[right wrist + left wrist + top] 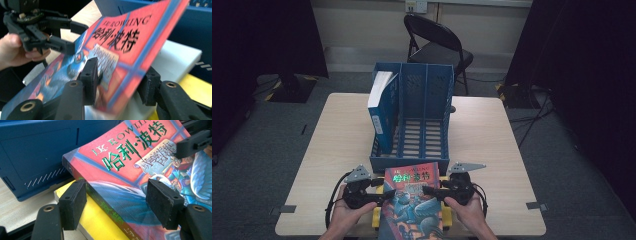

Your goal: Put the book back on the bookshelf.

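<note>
At the near edge of the worktop (492,130), at six o'clock, a red-and-blue paperback (412,200) lies on top of a yellow book (377,216), just in front of the blue file rack (412,120). The left gripper (384,192) comes at the paperback from nine o'clock; in the left gripper view its jaws straddle the spine edge, one pad over the cover and one beside the spine, with the pads apart, and I cannot tell whether they press. The right gripper (426,190) reaches in from three o'clock; in the right gripper view its spread jaws flank the raised cover, which is tilted up off the white pages below, and contact is unclear through the blur. Farther off, at twelve o'clock, the rack holds a blue-and-white book (381,107) upright in its left compartment. Beyond the worktop stands a black folding chair (437,42).
</note>
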Motion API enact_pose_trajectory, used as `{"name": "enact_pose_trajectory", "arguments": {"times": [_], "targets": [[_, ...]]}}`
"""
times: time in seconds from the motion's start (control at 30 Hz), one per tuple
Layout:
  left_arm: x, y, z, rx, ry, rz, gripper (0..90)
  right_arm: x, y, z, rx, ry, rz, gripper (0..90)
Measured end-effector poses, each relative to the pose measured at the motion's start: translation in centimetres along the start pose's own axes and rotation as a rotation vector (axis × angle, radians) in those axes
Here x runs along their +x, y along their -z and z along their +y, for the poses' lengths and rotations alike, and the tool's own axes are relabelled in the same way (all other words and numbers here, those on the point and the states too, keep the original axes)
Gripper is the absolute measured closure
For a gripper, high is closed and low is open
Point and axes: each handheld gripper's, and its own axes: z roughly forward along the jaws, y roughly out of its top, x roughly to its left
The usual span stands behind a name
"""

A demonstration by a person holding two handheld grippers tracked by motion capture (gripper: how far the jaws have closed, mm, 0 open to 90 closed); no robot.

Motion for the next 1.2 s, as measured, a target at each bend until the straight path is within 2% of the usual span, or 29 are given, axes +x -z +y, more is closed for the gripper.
{"name": "enact_pose_trajectory", "arguments": {"times": [0.13,0.27,0.3,0.33,0.37,0.53,0.57,0.6,0.67,0.73,0.93,1.03,1.13,1.2], "targets": [[0.0,0.0,0.0,0.000,-0.003,0.001,32.6,-0.5,-1.3,0.8,0.000,0.005,0.004,53.9],[0.1,0.0,0.0,-0.001,-0.005,-0.001,32.6,-0.7,-1.6,1.1,-0.002,0.001,0.001,56.2],[0.1,0.0,0.0,-0.002,-0.004,-0.005,32.6,-0.6,-1.6,1.1,0.001,-0.002,-0.001,62.1],[0.1,0.0,0.0,-0.002,-0.004,-0.005,32.6,-0.6,-1.6,1.1,0.001,-0.002,-0.001,62.1],[0.1,0.0,0.0,-0.003,-0.003,-0.005,32.6,-0.5,-1.5,1.0,-0.004,-0.008,0.015,66.3],[0.1,0.0,0.0,-0.001,0.001,-0.008,32.6,-0.2,-1.3,1.0,-0.004,-0.006,0.029,72.3],[0.2,0.0,0.0,-0.004,0.005,-0.011,32.5,-0.2,-1.1,1.1,-0.021,-0.012,0.050,78.2],[0.2,0.0,0.0,-0.005,0.009,-0.013,32.4,-0.2,-0.9,1.2,-0.031,-0.017,0.066,79.6],[0.3,0.0,0.1,-0.004,0.015,-0.016,31.9,0.0,-0.8,1.3,-0.037,-0.008,0.069,80.3],[0.5,0.1,0.1,-0.008,0.037,-0.035,31.1,0.5,-0.5,1.5,-0.050,0.013,0.065,81.7],[0.9,0.0,0.1,-0.017,0.075,-0.074,28.3,1.1,0.0,1.6,-0.080,0.028,0.079,82.3],[1.0,-0.2,0.2,-0.023,0.100,-0.076,27.5,1.2,0.1,1.7,-0.088,0.026,0.091,82.4],[1.1,-0.2,0.3,-0.021,0.110,-0.085,27.4,1.3,0.1,1.8,-0.092,0.029,0.094,82.4],[1.5,-0.4,0.3,-0.026,0.137,-0.131,29.4,1.5,0.3,1.8,-0.096,0.034,0.095,82.4]]}}
